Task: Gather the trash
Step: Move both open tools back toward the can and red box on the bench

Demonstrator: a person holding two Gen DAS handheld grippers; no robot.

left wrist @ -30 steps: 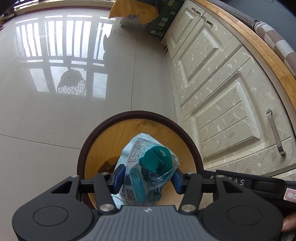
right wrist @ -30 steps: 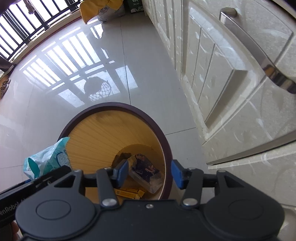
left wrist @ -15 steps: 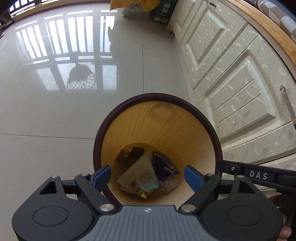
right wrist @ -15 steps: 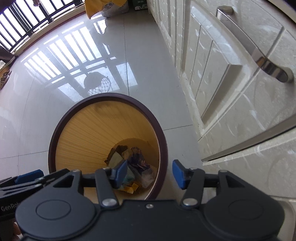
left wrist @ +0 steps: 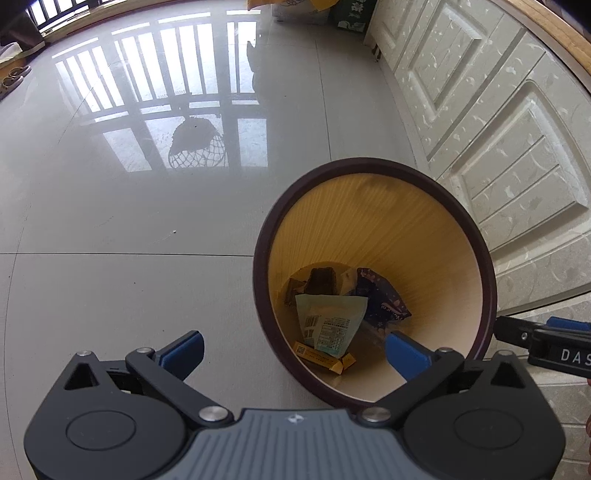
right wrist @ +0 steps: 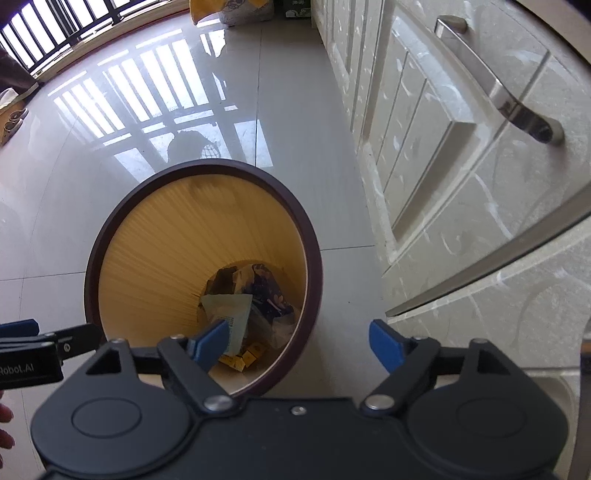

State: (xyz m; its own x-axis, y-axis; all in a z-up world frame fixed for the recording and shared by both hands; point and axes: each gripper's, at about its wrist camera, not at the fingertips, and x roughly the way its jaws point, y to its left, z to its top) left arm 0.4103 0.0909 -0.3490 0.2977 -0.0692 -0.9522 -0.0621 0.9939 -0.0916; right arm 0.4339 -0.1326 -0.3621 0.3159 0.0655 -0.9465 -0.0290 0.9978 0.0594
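A round waste bin [left wrist: 373,168] with a dark brown rim and yellow inside stands on the tiled floor beside the cabinets; it also shows in the right wrist view [right wrist: 207,171]. At its bottom lie a pale green wrapper [left wrist: 330,319], a dark blue wrapper [left wrist: 380,299] and a yellow packet [left wrist: 321,360]. The green wrapper shows in the right wrist view [right wrist: 231,308] too. My left gripper [left wrist: 293,350] is open and empty above the bin's left rim. My right gripper [right wrist: 297,341] is open and empty above the bin's right rim.
Cream cabinet doors [left wrist: 498,122] with a metal handle [right wrist: 506,96] run along the right. Bags and a green box [left wrist: 351,14] sit at the far end of the glossy floor. Slippers [left wrist: 13,79] lie at the far left by a railing.
My left gripper opened and let the green wrapper fall into the bin, then shifted left. My right gripper opened wider and stayed over the bin.
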